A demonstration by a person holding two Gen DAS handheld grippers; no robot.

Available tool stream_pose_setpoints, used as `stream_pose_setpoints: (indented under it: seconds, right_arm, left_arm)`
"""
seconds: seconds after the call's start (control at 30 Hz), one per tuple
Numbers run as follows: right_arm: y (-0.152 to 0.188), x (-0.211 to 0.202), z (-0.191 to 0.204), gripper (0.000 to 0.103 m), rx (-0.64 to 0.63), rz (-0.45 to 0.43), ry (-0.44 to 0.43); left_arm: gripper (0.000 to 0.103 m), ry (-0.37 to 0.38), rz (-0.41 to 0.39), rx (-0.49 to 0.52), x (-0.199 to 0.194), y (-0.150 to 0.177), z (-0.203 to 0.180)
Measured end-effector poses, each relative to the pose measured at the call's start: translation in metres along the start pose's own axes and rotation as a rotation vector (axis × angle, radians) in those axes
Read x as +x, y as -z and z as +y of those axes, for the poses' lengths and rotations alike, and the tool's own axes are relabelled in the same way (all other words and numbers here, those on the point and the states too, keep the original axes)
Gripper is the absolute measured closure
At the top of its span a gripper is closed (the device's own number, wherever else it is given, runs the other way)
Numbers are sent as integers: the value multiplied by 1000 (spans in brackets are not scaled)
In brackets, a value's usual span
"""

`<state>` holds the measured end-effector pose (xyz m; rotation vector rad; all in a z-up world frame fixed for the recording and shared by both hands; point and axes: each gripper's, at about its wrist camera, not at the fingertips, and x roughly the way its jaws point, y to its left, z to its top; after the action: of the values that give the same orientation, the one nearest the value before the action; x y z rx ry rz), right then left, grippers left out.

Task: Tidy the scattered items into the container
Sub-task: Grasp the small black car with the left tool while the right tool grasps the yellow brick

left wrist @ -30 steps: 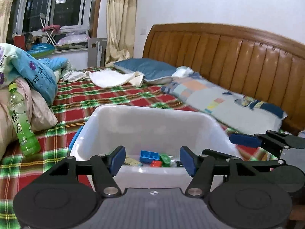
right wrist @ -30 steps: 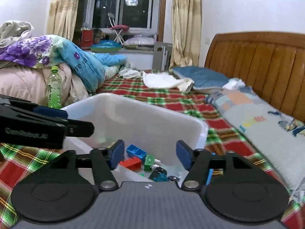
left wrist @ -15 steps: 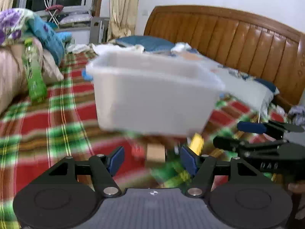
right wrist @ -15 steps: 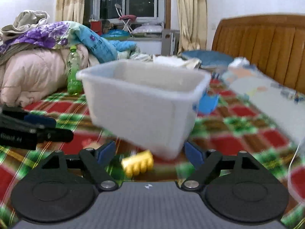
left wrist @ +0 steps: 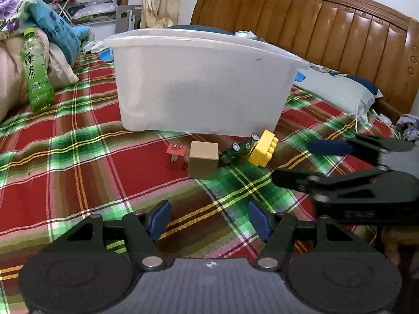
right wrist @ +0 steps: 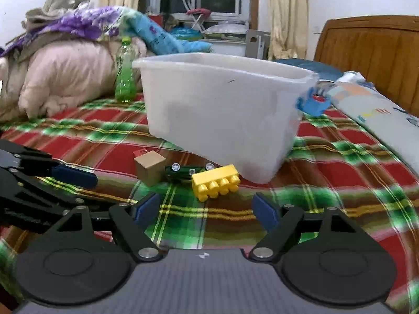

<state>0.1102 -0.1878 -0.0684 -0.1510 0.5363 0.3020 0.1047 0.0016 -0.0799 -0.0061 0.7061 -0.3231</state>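
Note:
A white plastic bin (left wrist: 199,83) stands on the plaid bedspread; it also shows in the right wrist view (right wrist: 222,110). In front of it lie a tan wooden cube (left wrist: 203,159), a small red block (left wrist: 176,151), a green toy car (left wrist: 239,148) and a yellow toy brick (left wrist: 262,144). The right wrist view shows the cube (right wrist: 149,167), the car (right wrist: 187,171) and the yellow brick (right wrist: 215,181). My left gripper (left wrist: 209,219) is open and empty, low over the bedspread short of the toys. My right gripper (right wrist: 204,209) is open and empty, just short of the yellow brick.
A green drink bottle (left wrist: 35,70) leans on piled quilts (right wrist: 65,73) at the left. A blue toy (right wrist: 313,103) lies beside the bin's right end. Pillows (left wrist: 337,89) and a wooden headboard (left wrist: 314,23) are at the right.
Both grippers have dropped from above the bin's opening to bedspread level in front of it. The toys on the bedspread have come into view. Both stay open.

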Motion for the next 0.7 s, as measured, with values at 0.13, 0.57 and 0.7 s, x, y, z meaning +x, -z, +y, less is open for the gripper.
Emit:
stream_pose_setpoints:
  seconds: [0.13, 0.57, 0.7]
  right_arm:
    - [-3, 28, -1, 24, -66, 31, 30]
    - [2, 27, 7, 34, -150, 20, -338]
    - [10, 8, 11, 34, -111, 33, -317]
  left_arm:
    - [34, 1, 7, -3, 1, 4, -1]
    - [34, -17, 12, -20, -1, 9, 7]
    - [33, -18, 15, 15, -6, 15, 7]
